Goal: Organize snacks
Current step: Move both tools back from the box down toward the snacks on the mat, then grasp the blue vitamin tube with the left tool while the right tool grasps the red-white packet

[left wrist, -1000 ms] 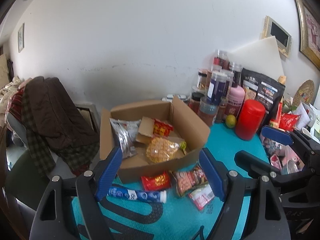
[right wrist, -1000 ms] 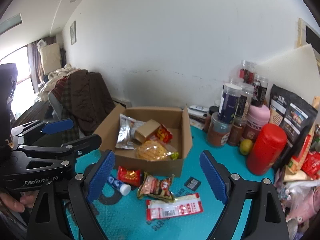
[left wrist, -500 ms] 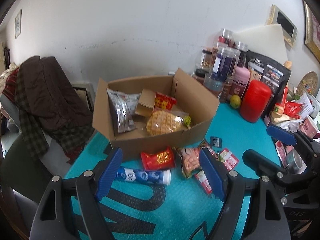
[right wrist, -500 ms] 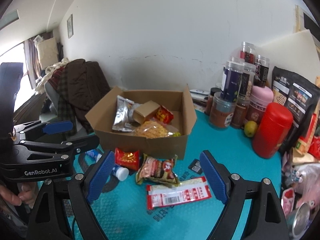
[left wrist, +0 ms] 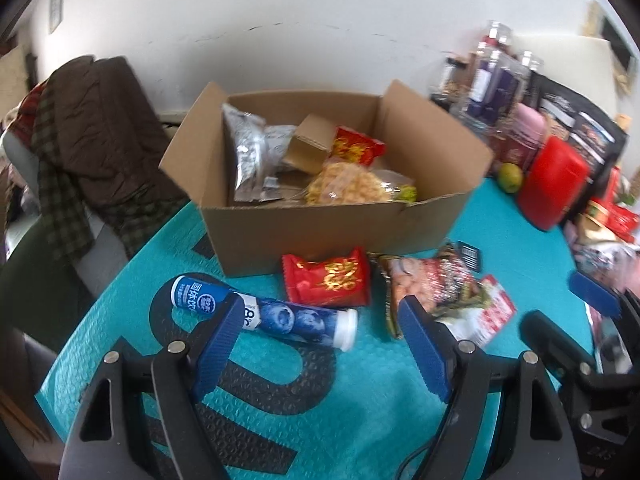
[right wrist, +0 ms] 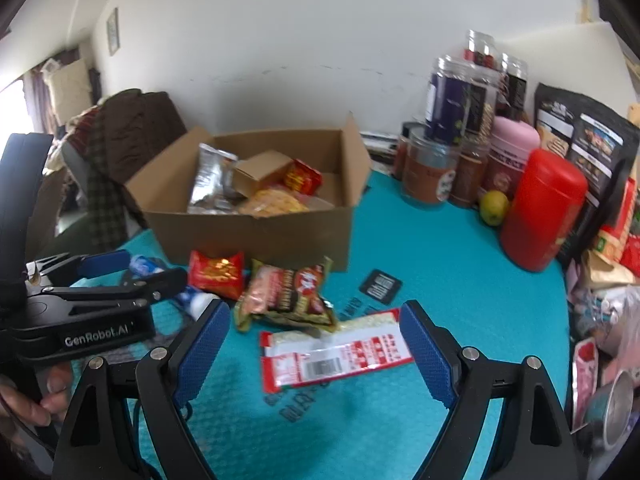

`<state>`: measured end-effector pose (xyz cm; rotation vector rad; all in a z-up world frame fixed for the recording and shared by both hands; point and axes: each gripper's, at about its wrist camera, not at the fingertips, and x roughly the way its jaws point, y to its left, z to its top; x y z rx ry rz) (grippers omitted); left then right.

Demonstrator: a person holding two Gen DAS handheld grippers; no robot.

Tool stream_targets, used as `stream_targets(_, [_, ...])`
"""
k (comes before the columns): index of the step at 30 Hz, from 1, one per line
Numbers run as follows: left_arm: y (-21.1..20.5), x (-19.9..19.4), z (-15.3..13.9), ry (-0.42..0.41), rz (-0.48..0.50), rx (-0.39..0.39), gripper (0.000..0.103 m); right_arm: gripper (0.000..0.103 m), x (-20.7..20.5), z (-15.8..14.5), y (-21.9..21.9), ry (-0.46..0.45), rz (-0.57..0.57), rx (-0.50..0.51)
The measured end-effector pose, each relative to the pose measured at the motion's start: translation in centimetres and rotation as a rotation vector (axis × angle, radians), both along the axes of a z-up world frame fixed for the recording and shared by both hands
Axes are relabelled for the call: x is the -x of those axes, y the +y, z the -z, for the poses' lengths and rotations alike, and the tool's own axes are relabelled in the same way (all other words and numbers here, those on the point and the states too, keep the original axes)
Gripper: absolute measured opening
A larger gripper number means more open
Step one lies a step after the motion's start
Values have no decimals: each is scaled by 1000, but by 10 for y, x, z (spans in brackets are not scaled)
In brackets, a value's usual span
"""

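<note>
The left gripper (left wrist: 320, 344) hangs over the teal mat (left wrist: 360, 400) with its blue-padded jaws spread wide and nothing between them. Just under and ahead of its left finger lies a blue tube (left wrist: 276, 318) on its side, white cap pointing toward the right finger; the finger overlaps the tube in view, but whether it touches is hard to say. Straight ahead of the jaws sits a red foil packet (left wrist: 326, 282), and by the right finger a crinkled reddish-green snack bag (left wrist: 432, 284) with a red-and-white wrapper (left wrist: 494, 312) poking out beside it.

The right gripper (right wrist: 316, 346) is also wide open and empty. That long red-and-white wrapper (right wrist: 336, 356) lies flat on the mat between its fingers, barcode up, neither pad pressing on it. Just beyond it is the snack bag (right wrist: 288, 296), then the red packet (right wrist: 216, 274) to the left, and a small black sachet (right wrist: 380, 286) to the right. A hand (right wrist: 28, 396) at the far left holds the other gripper's black frame.

Beyond both sits an open cardboard box (left wrist: 320, 228), already holding a silver pouch (left wrist: 248, 152), a small brown carton (left wrist: 310, 148), a red packet and a bag of yellow puffs (left wrist: 344, 184). To the right stand a red canister (right wrist: 540, 208), a green fruit (right wrist: 494, 208) and several jars (right wrist: 460, 108) by the wall.
</note>
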<state>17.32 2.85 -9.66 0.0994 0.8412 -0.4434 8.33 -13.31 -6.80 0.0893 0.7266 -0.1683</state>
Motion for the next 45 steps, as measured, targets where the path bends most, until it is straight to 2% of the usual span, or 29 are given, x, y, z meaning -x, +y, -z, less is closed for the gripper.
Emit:
stream_targets(3, [-3,-10,10,-1,-54,-31,79,88,-4,8,-8,18,31,0])
stream_targets(6, [-5,-22,18,3,-146,-69,79,88,-9,18,-18,42,52,-17])
stream_targets(10, [-6,-40,37,63,-224,-131,79,88,-13,29,-33,62,79,-45])
stream_targets(12, [-6,-44,44,85,-226,-152,80,88,-15,34,-43,77,103,-65])
stream_targets(19, [-5,-37,48,64,-213,-176,80,88,-22,55,-64,150,188,-98])
stream_targets(23, [-2,-35,59,100,-214,-236,80,88,-22,62,-66,190,222,-95])
stream_targets(28, [20,-33,65,134,-223,-189,80,88,-20,67,-69,222,234,-171])
stream_targets(33, [37,-30,65,126,-236,-203,80,88,-27,77,-65,261,235,-214])
stream_targets(41, [63,-23,66,134,-260,-194,80,88,-48,78,-50,265,238,-171])
stream_targets(45, [68,-20,66,107,-251,-181,80,90,-57,79,-44,266,241,-156])
